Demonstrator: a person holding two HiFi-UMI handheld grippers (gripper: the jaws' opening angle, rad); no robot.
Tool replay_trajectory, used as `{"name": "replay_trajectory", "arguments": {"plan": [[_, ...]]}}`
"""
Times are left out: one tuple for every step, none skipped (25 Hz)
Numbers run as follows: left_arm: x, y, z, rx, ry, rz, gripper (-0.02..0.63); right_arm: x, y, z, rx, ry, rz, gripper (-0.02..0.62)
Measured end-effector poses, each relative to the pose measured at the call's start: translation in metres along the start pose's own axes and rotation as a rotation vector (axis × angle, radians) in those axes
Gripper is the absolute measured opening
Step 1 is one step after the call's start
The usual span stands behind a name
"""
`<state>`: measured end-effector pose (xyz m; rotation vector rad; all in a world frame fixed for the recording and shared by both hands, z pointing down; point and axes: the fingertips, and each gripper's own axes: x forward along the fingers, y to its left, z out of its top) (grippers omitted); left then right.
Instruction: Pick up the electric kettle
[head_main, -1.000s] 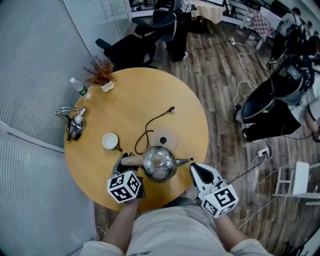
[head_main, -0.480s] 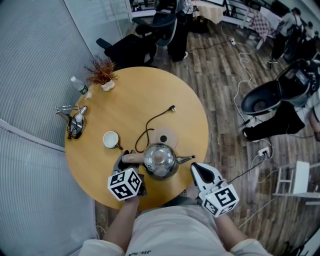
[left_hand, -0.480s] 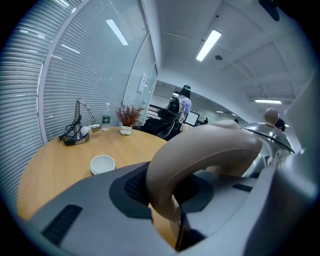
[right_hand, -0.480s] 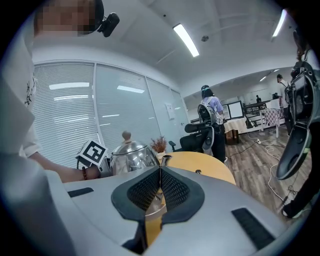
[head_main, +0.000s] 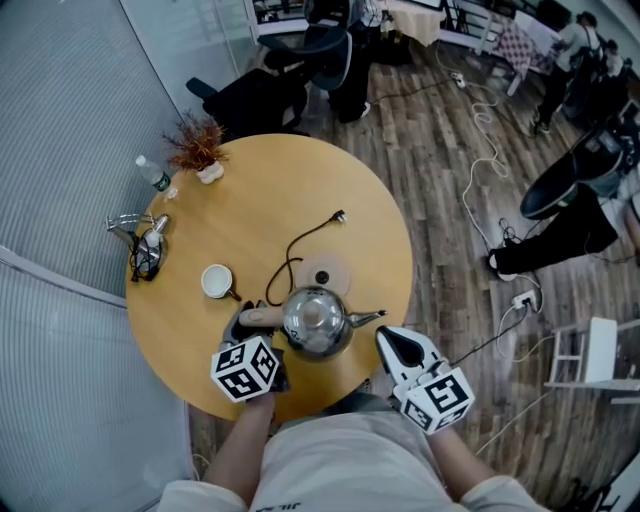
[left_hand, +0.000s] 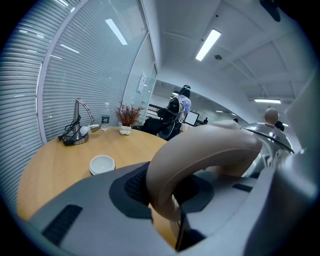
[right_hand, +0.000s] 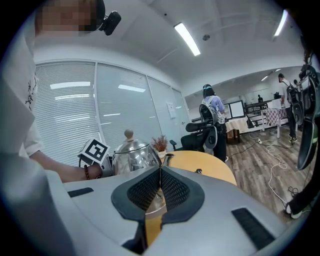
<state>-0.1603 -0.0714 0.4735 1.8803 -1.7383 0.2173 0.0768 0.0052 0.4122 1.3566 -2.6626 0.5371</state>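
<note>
With the left tongs (head_main: 248, 326) pinching the kettle handle (head_main: 262, 317) at 9 o'clock and the right tongs (head_main: 392, 343) pressed together, a level lift off the worktop (head_main: 260, 200) seems next.

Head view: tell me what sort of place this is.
Probably an office, a meeting corner by the look of it: a round wooden table stands beside glass partitions with blinds, office chairs sit behind it, and power cables trail over the wood floor.
</note>
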Motion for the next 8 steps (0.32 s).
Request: {"name": "replay_trajectory", "arguments": {"plan": [[-0.0002,0.0002,0.0001,-0.001,0.0,0.0,0.091,0.0,0.0007,-0.0003,0.001,0.003,0.001,0.031],[-0.0002,0.0002,0.0005,-0.001,0.0,0.0,0.091,0.0002,0.0012,-0.0002,0.001,0.005,0.003,0.031],[-0.0001,0.0002,0.0011,-0.002,-0.001,-0.001,0.091,0.0004,0.0016,0.0002,-0.002,0.005,0.003,0.032],[0.0001,0.0002,0.002,-0.002,-0.003,-0.002,0.091,0.0007,0.0018,0.0008,-0.006,0.003,0.004,0.031],[0.0003,0.0,0.0029,-0.002,-0.004,-0.003,0.091,0.001,0.0019,0.0016,-0.01,0.001,0.004,0.031],[0.0005,-0.0003,0.0039,-0.002,-0.006,-0.004,0.091,0.0011,0.0021,0.0025,-0.013,-0.002,0.004,0.031],[0.0007,-0.0008,0.0049,-0.002,-0.006,-0.005,0.091,0.0011,0.0023,0.0034,-0.014,-0.003,0.003,0.031],[0.0009,-0.0012,0.0058,-0.001,-0.007,-0.007,0.091,0.0011,0.0025,0.0043,-0.014,-0.005,0.002,0.031]]}}
